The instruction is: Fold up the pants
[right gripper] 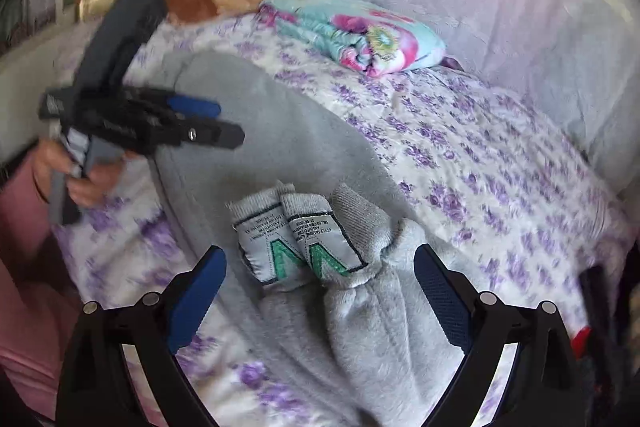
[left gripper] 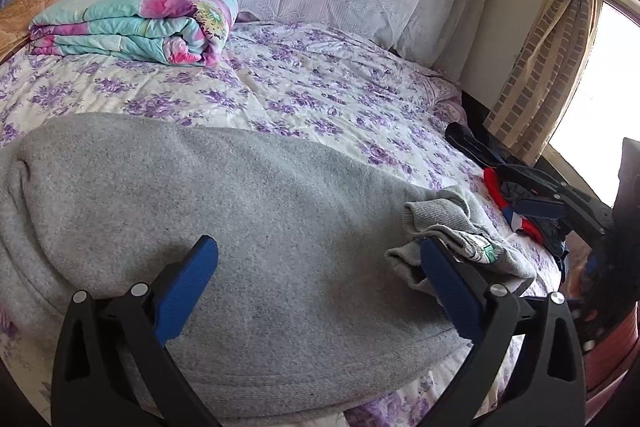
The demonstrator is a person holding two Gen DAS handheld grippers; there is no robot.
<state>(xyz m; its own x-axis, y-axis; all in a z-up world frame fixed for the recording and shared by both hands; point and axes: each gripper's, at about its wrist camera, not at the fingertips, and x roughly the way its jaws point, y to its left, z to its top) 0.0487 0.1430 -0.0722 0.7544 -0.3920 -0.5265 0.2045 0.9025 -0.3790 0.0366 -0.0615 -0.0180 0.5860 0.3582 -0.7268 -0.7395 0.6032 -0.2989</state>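
Right tool [right gripper: 320,291] sits closest in its own view, fingers spread wide with nothing pinched between them. The two leg cuffs [right gripper: 296,243] with the green lettering lie just past the tips, dropped on top of the grey pants [left gripper: 224,227]. Left tool [left gripper: 316,287] is spread wide too, hovering over the broad grey panel and not touching any cloth that I can see; one blue finger just overlaps the crumpled cuff end in that view.

So the pants are lying across the flowered bedsheet [left gripper: 280,87], legs brought back over the body of the garment. My read: one fold has just been laid down and let go of, and it's messy, since the cuffs are bunched up rather than flat. The next move probably calls for smoothing or squaring that cuff end, then grabbing the folded edge for another fold across.

Further back there's a folded floral blanket [left gripper: 136,23] near the pillows, well apart from the pants.

Hard to make out: the waistband end, since the grey cloth runs off under the tools, and the dark-and-red pile [left gripper: 516,199] at the bed's edge by the curtain. The right view is smeared, so don't trust its details.
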